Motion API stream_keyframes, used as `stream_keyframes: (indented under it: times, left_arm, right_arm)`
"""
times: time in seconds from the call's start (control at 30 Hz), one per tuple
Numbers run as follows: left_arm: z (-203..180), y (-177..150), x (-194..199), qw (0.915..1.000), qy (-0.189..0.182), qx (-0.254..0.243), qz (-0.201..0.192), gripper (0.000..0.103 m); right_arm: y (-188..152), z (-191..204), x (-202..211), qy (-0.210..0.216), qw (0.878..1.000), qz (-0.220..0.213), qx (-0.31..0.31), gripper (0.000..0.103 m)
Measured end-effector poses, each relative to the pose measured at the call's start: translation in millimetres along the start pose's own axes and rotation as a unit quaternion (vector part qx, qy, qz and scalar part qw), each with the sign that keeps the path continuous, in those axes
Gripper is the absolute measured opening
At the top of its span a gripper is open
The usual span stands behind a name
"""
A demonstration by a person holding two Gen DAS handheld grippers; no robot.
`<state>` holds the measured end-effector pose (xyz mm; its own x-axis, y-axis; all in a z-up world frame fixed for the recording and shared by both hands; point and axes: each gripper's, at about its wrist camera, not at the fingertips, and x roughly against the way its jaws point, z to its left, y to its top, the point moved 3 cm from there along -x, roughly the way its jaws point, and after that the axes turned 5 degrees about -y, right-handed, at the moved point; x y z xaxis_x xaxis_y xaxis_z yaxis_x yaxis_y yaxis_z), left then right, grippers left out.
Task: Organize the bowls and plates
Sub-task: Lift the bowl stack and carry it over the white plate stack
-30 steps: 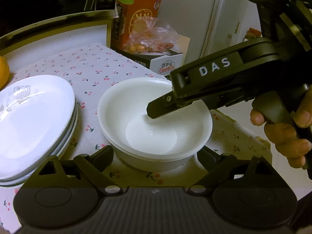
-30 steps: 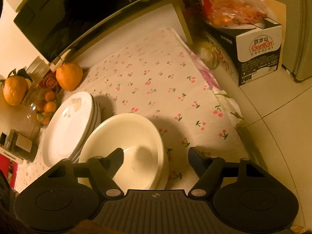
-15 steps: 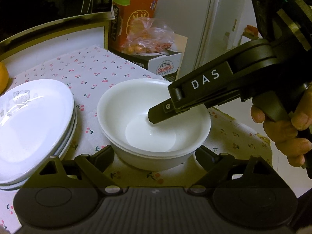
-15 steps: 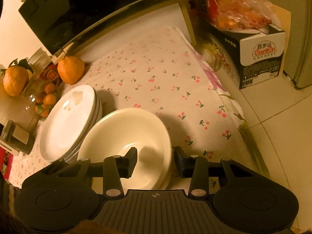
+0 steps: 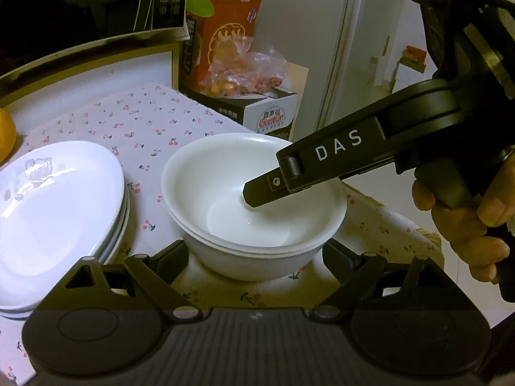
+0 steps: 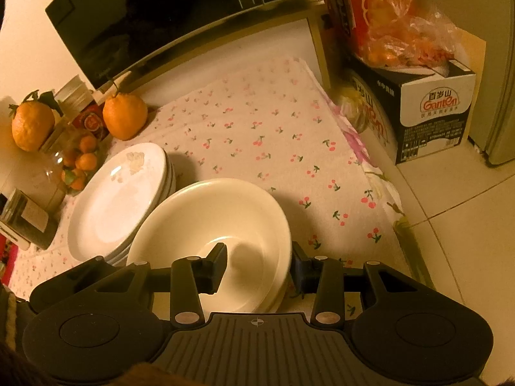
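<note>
Two nested bowls (image 6: 212, 225) near bench (image 6: 273, 135) right edge, beside stacked plates (image 6: 119, 193). Right tool (image 6: 257, 268) clenched across bowl wall, one finger inside, one outside. Left tool (image 5: 254, 257) released, fingers wide, flanking bowls without contact.

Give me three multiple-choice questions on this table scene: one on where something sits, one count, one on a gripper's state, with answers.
1. In the right wrist view, the plates lie where from the bowls? A left; B right; C inside them.
2. How many big oranges stand beyond the plates? A one; B two; C five.
3. The left gripper is: A shut on a plate; B shut on an orange; C open, flanking the bowls.

A, the stack sits left; B, two show behind it; C, its fingers stand wide apart.
</note>
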<state>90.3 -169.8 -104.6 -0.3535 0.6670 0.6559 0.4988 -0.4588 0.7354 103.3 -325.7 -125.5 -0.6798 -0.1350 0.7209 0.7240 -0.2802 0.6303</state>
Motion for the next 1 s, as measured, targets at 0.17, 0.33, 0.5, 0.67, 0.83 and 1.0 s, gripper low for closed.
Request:
stream_keyframes:
  times: [0.17,0.33,0.5,0.67,0.83,1.0]
  left_arm:
    - [-1,3,5,1.0,0.002,-0.004,-0.005,0.088]
    - [-2,7,10,0.9998,0.0,-0.008,-0.016,0.088]
    - [0,11,19,0.9997,-0.002,-0.007,-0.023,0.089]
    - [7,15,31,0.9995,-0.003,0.002,-0.033,0.089]
    - [14,17,40,0.9993,0.001,0.004,-0.036,0.089]
    - [24,19,51,0.9991,0.009,0.007,-0.04,0.089]
  right_arm:
    - [7,1,9,0.006,1.0,-0.013,-0.003,0.039]
    - [15,4,17,0.006,1.0,-0.013,-0.004,0.039]
    - [22,6,23,0.014,1.0,-0.011,-0.018,0.039]
    - [29,13,26,0.025,0.999,-0.015,-0.023,0.039]
    - [35,23,29,0.036,0.999,-0.023,-0.024,0.039]
    - [42,38,29,0.049,0.998,-0.031,-0.019,0.039]
